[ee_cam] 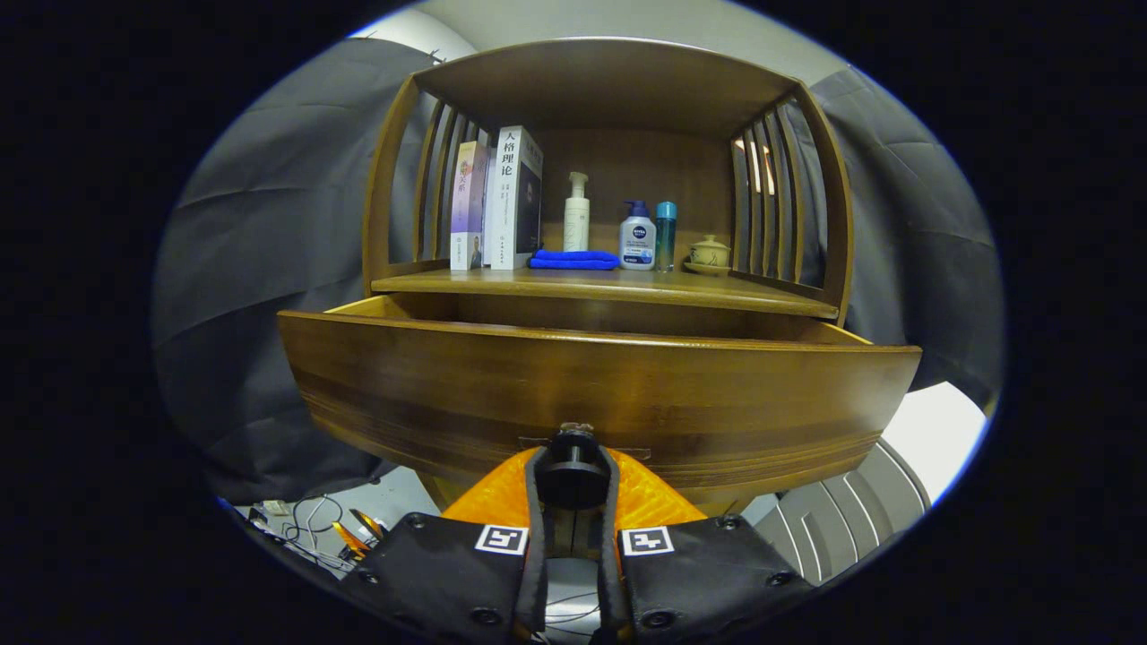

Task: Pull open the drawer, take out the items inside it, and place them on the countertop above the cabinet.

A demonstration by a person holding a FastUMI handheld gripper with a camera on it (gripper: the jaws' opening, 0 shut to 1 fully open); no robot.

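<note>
Standing pulled out toward the camera, the wooden drawer (596,394) shows its broad, dark-grained front panel, bowed by the fisheye lens, with the lighter inner side walls visible at both ends of its top edge; what lies inside it is hidden behind the front panel. At the lower middle of that panel sits a dark round knob (573,457), and the gripper (573,479) is clamped on it, both fingers pressing against its sides so that the knob fills the narrow space between them. Directly above the drawer runs the countertop (502,285) of the cabinet (829,233), a flat wooden shelf framed by slatted sides and a curved top board. On that countertop, well beyond the fingers, two books (497,210) stand upright against the left slats, a folded blue cloth (573,260) lies just beside them, and a tall white pump bottle (576,215) stands behind the cloth. To the right of the cloth stands a white and blue pump bottle (637,237), with a slim teal bottle (665,235) touching or nearly touching it, and a small lidded ceramic cup (710,253) on a saucer sits nearest the right slats. Grey cloth hangs on both sides of the cabinet. Below the drawer to the left, cables (309,528) lie on the floor, and to the right a pale ribbed panel (842,528) slants away.
</note>
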